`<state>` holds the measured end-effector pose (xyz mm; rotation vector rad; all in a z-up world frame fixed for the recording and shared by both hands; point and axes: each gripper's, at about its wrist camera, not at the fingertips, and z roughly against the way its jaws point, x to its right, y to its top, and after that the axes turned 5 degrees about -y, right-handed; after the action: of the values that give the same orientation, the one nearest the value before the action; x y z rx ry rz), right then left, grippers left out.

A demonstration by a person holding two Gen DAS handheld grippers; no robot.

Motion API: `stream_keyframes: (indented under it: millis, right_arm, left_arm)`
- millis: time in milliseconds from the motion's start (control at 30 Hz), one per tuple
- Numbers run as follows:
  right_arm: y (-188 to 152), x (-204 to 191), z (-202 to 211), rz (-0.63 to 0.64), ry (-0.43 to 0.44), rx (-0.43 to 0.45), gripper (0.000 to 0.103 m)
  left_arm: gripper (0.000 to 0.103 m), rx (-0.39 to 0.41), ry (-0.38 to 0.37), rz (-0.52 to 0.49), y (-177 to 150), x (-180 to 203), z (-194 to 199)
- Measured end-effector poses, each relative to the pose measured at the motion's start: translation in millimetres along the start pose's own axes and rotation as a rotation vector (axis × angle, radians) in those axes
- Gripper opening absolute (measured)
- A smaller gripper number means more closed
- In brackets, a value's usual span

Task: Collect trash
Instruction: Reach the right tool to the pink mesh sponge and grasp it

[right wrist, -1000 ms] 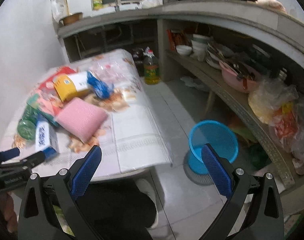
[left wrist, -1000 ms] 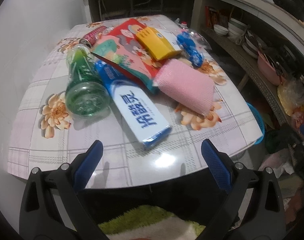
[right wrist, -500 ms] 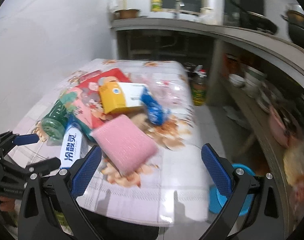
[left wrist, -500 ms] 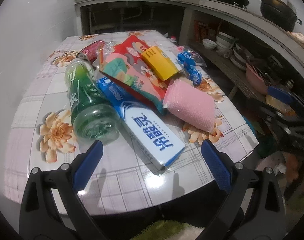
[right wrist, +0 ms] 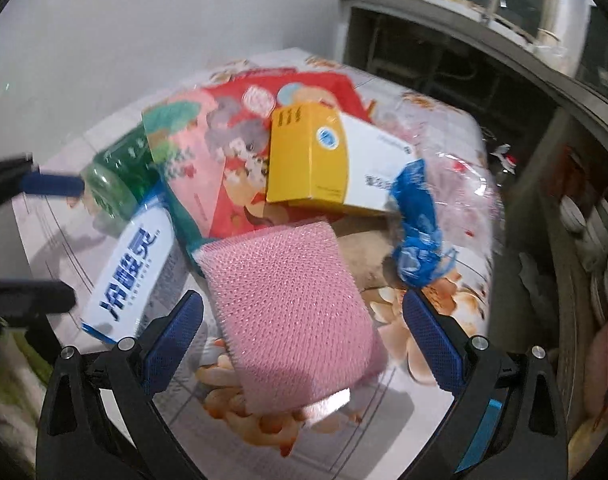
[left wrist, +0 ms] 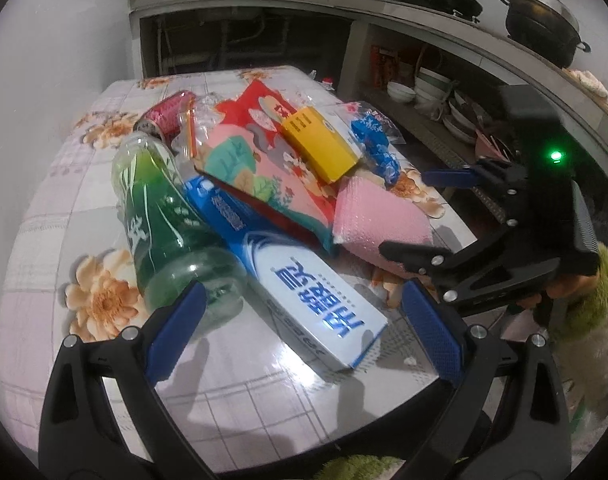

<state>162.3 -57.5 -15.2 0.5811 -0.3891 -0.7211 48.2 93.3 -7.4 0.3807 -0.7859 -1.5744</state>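
Trash lies heaped on a floral-clothed worktop (left wrist: 43, 240): a green bottle (left wrist: 163, 224), blue-and-white box (left wrist: 304, 288), pink sponge (right wrist: 291, 312), yellow box (right wrist: 308, 160) and red packet (left wrist: 263, 152). The left gripper (left wrist: 299, 332) hovers with jaws wide apart and empty over the blue-and-white box; the right gripper (right wrist: 299, 340), equally spread and empty, straddles the sponge.

right gripper (right wrist: 301, 340) gapes wide over pink sponge (right wrist: 291, 320) on floral table (right wrist: 424, 320).
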Motion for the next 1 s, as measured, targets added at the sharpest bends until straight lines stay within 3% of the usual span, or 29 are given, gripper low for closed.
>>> stream_keyframes:
  millis: [200,367,500,800,1000]
  right_arm:
    - [-2.7,3.0,-17.9,-0.002,0.064,-0.062,0.097]
    - [-10.4,3.7,-15.2,-0.036,0.088,-0.064,0.09]
    - [-18.8,5.1,-5.3,-0.067,0.093,-0.058,0.087]
    - [-58.7,10.6,29.3,-0.247,-0.004,-0.085,0.087]
    - [-89.2,23.3,53.0,-0.404,-0.094,-0.095,0.087]
  left_arm:
    - [0.095,0.03,-0.034,-0.027,5.3,-2.0,3.2]
    - [0.095,0.067,-0.099,0.005,3.6,-5.7,8.0]
    - [0.095,0.065,-0.1,0.001,3.8,-2.5,8.5]
    - [0.095,0.08,-0.15,0.024,7.1,6.3,11.4]
    - [0.095,0.116,-0.201,0.043,33.0,12.7,8.1]
